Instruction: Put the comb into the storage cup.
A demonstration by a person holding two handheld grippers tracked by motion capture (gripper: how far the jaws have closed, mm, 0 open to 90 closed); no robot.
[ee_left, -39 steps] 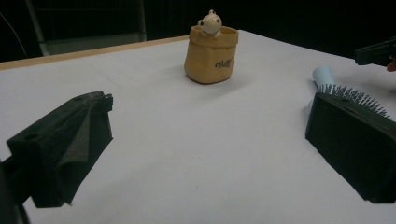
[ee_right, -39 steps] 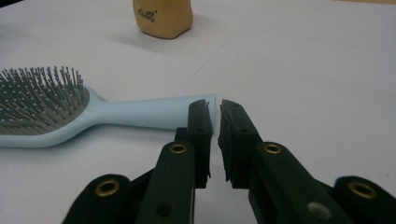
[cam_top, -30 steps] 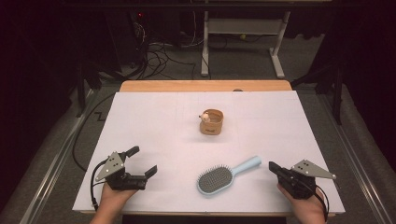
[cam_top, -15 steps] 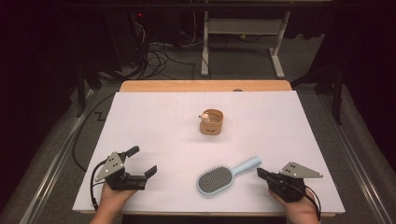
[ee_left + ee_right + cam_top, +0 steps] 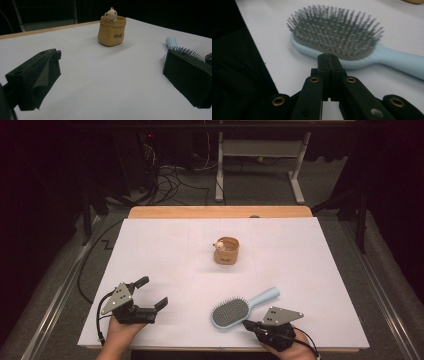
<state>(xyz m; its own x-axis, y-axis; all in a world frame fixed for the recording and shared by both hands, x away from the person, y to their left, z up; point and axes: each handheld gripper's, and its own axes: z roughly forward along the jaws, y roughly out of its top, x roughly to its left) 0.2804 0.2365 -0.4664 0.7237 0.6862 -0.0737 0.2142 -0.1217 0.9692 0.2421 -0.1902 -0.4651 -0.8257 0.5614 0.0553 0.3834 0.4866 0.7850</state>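
From the high view, my right gripper (image 5: 248,323) sits at the near edge of the white surface (image 5: 165,250), its jaws pressed together with nothing between them, its tip just beside the head of the light blue hairbrush (image 5: 239,309). The brush lies bristles up, its handle pointing away and to the right. My left gripper (image 5: 151,292) rests at the near left, jaws spread wide and empty, well apart from the brush. A small tan pouch (image 5: 226,251) with a little figure peeking out stands upright near the middle of the surface. In my left gripper view, the pouch (image 5: 111,30) stands ahead between my spread jaws, and the brush (image 5: 184,51) peeks out behind the right-hand jaw. In my right gripper view, my closed jaws point at the brush (image 5: 342,37), tip (image 5: 328,56) right at its pale rim; whether it touches I cannot tell.
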